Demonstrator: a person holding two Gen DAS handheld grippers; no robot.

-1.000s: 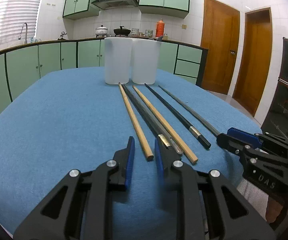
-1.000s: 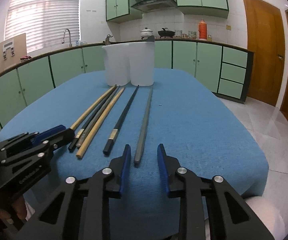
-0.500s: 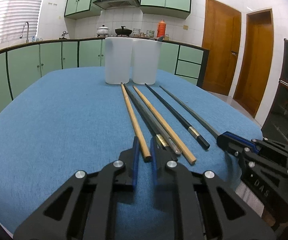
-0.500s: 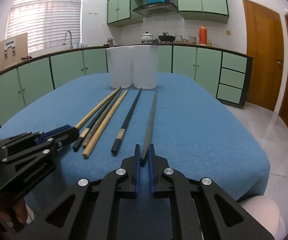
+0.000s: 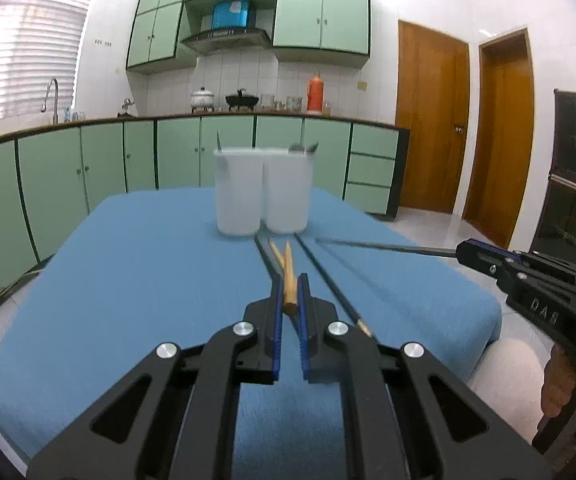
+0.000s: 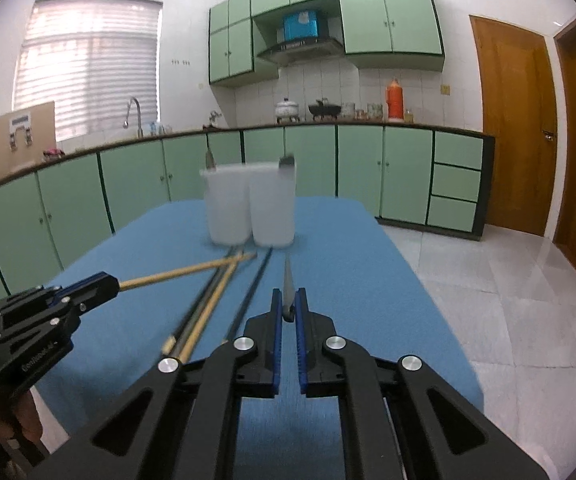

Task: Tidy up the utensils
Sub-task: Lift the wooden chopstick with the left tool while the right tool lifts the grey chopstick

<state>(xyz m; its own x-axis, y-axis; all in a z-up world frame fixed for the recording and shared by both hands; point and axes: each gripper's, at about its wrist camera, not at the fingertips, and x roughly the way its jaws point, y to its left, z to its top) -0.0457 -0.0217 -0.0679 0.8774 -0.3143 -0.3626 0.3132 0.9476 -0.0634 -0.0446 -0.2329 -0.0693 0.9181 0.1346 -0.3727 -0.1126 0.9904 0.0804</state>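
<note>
Here, left wrist view first. The left gripper (image 5: 290,292) pinches the near end of a wooden chopstick (image 5: 289,276); its jaws are closing, and the stick runs foreshortened away from the camera, lifted off the blue tablecloth (image 5: 136,272). A second wooden chopstick (image 5: 276,254) peeks out just left of it, mostly hidden behind the fingers. Two dark chopsticks lie on the cloth; the right one (image 5: 327,284) is cut off near its end by the gripper frame. At far centre stand two white translucent cups (image 5: 262,192), touching side by side; thin metal utensil tips poke above both rims, too blurred to name. At right the right gripper (image 5: 465,249) holds a grey chopstick (image 5: 383,245) almost level above the cloth. A hand (image 5: 563,384) shows under it, cropped by the frame edge.

Right wrist view. The right gripper (image 6: 288,300) is pressed together on the near end of the grey chopstick (image 6: 288,280), which points toward the cups (image 6: 248,208) and is blurred. At left the left gripper (image 6: 110,282) carries the wooden chopstick (image 6: 184,270) slanting over the others. The loose chopsticks on the cloth (image 6: 208,308) smear together with motion; their count is hard to make out.

Against a second ago: both grippers were spread then, with all five sticks flat on the cloth. Now each holds one stick raised, and the cups sit lower in both views.
</note>
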